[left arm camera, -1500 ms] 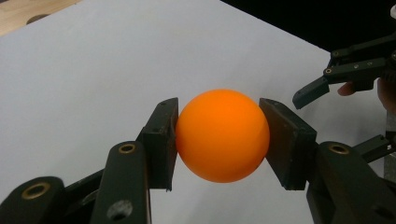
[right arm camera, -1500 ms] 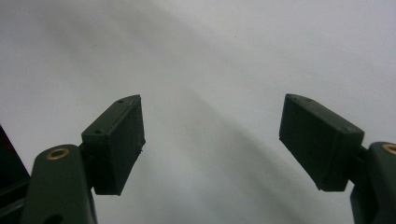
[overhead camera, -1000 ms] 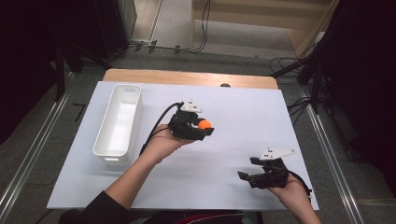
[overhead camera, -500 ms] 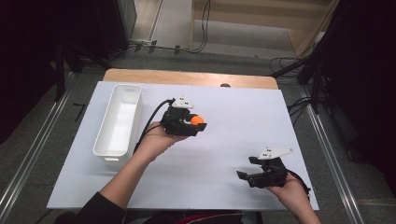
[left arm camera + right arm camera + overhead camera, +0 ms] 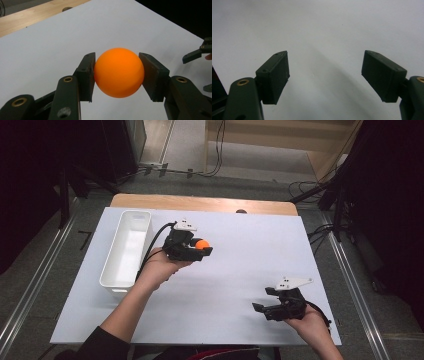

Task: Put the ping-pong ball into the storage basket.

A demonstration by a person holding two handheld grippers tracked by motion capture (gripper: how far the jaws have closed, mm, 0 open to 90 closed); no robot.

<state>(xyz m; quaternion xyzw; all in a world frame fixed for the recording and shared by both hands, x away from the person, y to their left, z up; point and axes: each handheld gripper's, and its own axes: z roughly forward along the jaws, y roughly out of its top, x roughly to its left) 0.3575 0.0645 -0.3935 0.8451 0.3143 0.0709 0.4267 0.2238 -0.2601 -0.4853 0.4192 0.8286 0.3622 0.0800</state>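
An orange ball [image 5: 200, 244] is clamped between the jaws of my left gripper [image 5: 202, 248], which hovers over the white table sheet just right of the white bin. In the left gripper view the ball [image 5: 119, 72] sits between both black pads [image 5: 86, 72], pressed from each side. My right gripper [image 5: 264, 300] rests low near the table's front right, held in a hand, jaws spread wide. The right gripper view has its two pads [image 5: 275, 75] far apart with bare white sheet between them.
A long white bin [image 5: 126, 249] lies lengthwise at the left of the white sheet [image 5: 240, 270]. A wooden table edge [image 5: 200, 203] runs along the far side. Cables and dark stands lie on the floor beyond.
My left gripper has carried the orange ball leftward and slightly away, closer to the white bin. The right gripper has stayed put.
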